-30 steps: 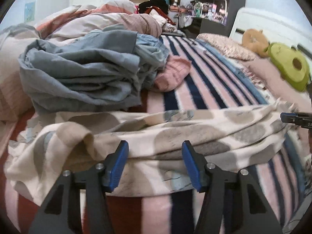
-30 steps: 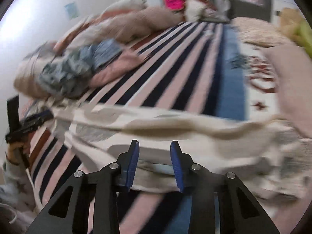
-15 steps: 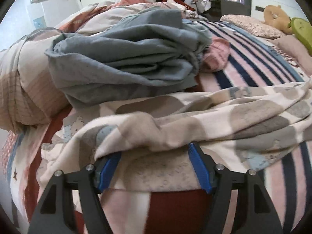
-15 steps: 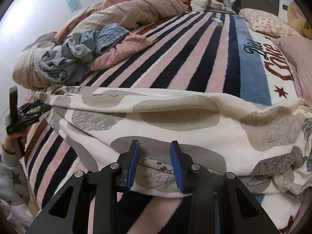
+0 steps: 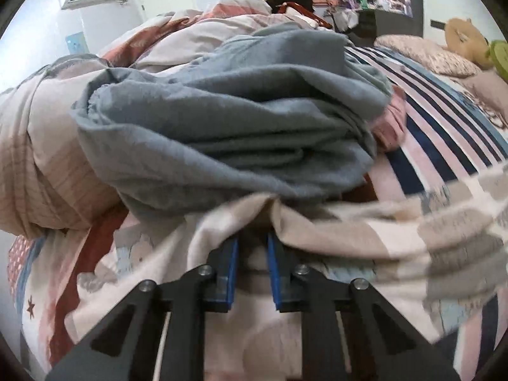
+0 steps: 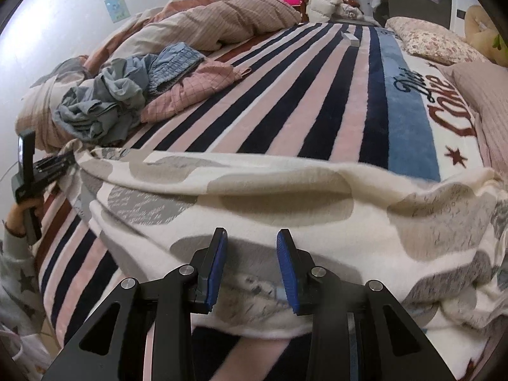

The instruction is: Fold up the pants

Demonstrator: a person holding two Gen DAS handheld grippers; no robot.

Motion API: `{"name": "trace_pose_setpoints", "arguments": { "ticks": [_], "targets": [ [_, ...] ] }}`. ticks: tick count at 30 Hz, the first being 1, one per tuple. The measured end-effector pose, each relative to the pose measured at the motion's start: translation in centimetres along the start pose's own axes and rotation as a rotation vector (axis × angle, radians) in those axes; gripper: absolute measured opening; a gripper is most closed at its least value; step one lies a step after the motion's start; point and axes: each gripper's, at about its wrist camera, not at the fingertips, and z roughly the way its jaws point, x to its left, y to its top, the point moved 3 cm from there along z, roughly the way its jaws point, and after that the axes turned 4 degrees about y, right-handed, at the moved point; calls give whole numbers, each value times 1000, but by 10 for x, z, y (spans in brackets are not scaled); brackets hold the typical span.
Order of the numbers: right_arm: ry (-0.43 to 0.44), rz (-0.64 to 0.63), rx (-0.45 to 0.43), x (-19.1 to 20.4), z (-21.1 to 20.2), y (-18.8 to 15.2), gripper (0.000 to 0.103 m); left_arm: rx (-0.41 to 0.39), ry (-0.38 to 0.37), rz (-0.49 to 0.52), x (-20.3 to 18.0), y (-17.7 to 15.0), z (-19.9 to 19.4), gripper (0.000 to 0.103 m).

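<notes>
With the left gripper (image 5: 251,262) pinching one end of the fleece pants (image 6: 285,197) across the striped bed (image 6: 285,101), close the open right gripper (image 6: 251,265) fully on the hem before lifting, so the fold stays even

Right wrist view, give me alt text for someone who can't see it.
The right gripper hovers open over the near edge of cream pants with grey blotches, spread across a striped bedspread. At far left the left gripper meets the pants' other end. Behind lie a heap of grey-blue clothes and a rumpled duvet.
</notes>
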Motion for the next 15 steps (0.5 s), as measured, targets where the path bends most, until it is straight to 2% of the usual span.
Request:
{"name": "trace_pose_setpoints", "arguments": {
  "ticks": [2,6,7,9,11,12,15],
  "targets": [
    [-13,-11,-2,-2,3,7,28,-8,32,-3,1,5,9,14],
    [4,-40,3,4,15,19,29,-6,33,-14,-3,10,20,16],
    [16,-47,5,7,17,20,28,-19,22,-14,-4,11,16,18],
    [61,-74,29,19,28,21,27,-45,-36,-29,-10,10,3,36],
    [87,-118,46,33,40,24,27,-67,-119,-21,-22,9,-7,36],
    [95,-134,46,38,44,25,21,-75,-151,-9,-29,9,-9,36],
    [103,-173,47,49,63,31,18,-58,-154,27,-43,13,-1,37]
  ]
}}
